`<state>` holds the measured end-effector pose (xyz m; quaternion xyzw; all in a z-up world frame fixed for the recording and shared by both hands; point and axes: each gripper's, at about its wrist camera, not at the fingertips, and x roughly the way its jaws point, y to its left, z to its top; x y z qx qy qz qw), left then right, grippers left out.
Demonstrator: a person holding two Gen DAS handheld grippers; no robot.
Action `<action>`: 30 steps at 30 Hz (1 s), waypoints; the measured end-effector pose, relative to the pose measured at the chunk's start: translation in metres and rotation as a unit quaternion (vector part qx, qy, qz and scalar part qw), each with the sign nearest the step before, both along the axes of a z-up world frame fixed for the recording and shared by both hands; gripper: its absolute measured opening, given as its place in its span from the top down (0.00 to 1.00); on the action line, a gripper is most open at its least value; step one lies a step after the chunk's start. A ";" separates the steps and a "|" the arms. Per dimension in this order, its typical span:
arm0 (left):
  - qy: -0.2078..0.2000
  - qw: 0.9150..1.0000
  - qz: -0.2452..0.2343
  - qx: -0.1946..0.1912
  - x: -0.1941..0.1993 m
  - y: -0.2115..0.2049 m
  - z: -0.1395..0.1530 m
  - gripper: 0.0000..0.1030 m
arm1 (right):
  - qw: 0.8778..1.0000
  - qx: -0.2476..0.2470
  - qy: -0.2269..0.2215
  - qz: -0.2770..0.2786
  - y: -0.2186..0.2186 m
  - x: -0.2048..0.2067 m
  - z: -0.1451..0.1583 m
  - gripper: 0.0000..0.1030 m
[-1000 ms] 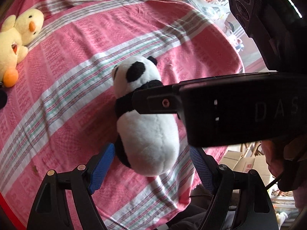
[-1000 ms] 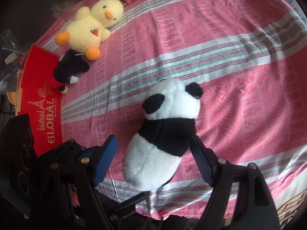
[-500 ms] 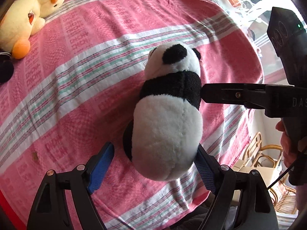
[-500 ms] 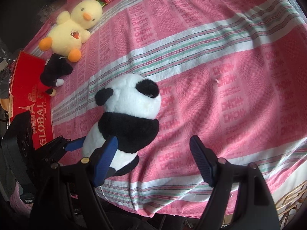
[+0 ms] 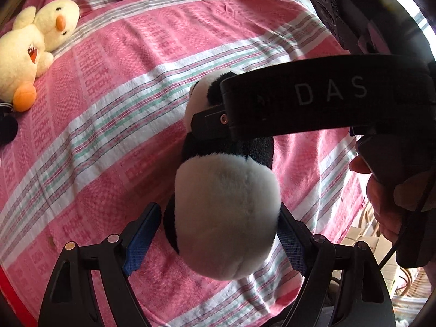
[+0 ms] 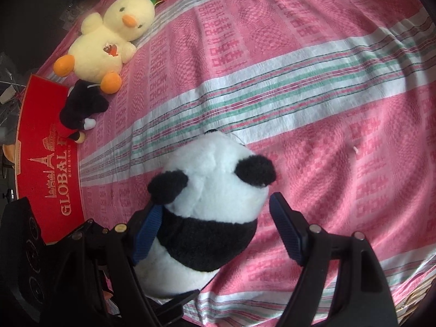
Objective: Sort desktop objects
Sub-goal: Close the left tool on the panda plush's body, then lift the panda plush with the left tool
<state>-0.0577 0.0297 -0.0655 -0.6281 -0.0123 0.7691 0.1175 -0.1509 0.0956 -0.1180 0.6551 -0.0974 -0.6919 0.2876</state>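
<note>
A black and white plush panda (image 5: 226,218) lies on the pink striped cloth (image 5: 114,87), its white rear toward my left gripper (image 5: 215,237). The left gripper's blue pads are open around the rear; the right pad touches the fur. The panda's head and black shoulders (image 6: 215,193) sit between the open blue pads of my right gripper (image 6: 215,229), the left pad against the neck. The right gripper's black body (image 5: 313,103) crosses the left wrist view and hides the panda's head.
A yellow plush duck (image 6: 109,38) and a small black plush toy (image 6: 81,103) lie at the far left. A red box printed GLOBAL (image 6: 46,150) sits at the left edge. The cloth's near edge drops off just behind the panda.
The right gripper has swung back over the panda, so its head now sits between the pads. The left gripper has closed in, and the panda's rear fills its gap.
</note>
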 end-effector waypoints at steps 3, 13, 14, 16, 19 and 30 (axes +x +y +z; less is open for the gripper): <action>-0.007 1.000 0.016 0.011 0.001 -0.005 -0.009 0.19 | 1.000 -0.005 -0.006 -0.003 -0.001 0.001 -0.004 0.25; -0.005 1.000 0.013 0.009 0.009 -0.010 -0.015 0.19 | 1.000 0.022 0.015 -0.001 -0.011 0.010 0.004 0.36; -0.004 1.000 0.013 0.010 0.011 -0.012 -0.015 0.19 | 1.000 0.026 0.017 0.000 -0.012 0.011 0.005 0.36; 0.000 1.000 0.012 0.011 0.015 -0.013 -0.014 0.21 | 0.999 0.033 0.019 0.000 -0.013 0.012 0.006 0.36; 0.002 1.000 0.018 0.015 0.020 -0.016 -0.012 0.23 | 0.999 0.041 0.023 -0.002 -0.015 0.014 0.008 0.36; 0.004 0.999 0.032 0.017 0.044 -0.034 -0.005 0.26 | 0.999 0.041 0.027 0.005 -0.026 0.027 0.013 0.39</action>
